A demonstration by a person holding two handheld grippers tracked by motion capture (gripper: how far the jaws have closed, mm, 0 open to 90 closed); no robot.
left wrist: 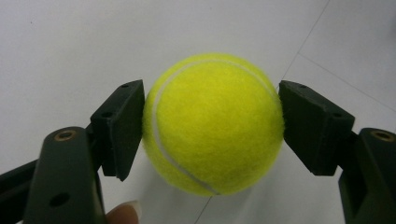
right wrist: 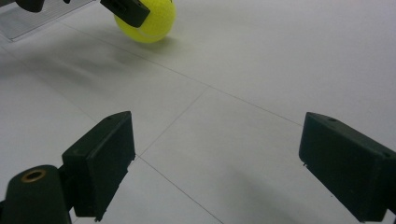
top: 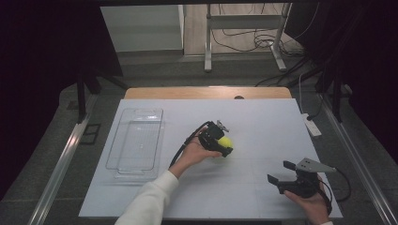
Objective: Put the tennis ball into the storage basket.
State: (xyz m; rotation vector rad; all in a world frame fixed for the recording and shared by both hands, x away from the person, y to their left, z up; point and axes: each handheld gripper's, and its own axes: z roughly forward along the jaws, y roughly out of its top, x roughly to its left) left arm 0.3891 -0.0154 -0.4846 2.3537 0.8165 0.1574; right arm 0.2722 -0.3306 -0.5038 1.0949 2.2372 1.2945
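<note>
White desk (top: 263,117), faint seam lines across its top, dark surroundings, cables on the floor beyond at 12 o'clock.

Item 1: tennis ball (top: 225,141), yellow-green, near the desk's centre. We see it resting on the desk in the right gripper view (right wrist: 148,21).

Item 2: left hand-held gripper (top: 224,140), our left hand behind it. In the left gripper view, its two black pads touch the tennis ball (left wrist: 212,123) at 9 and 3 o'clock, so we record it as clamped on the ball.

Item 3: right hand-held gripper (top: 280,171), at 4 o'clock from the ball, well apart from it; jaws spread wide, nothing between them.

Item 4: clear plastic tray (top: 136,140), at 9 o'clock from the ball.
</note>
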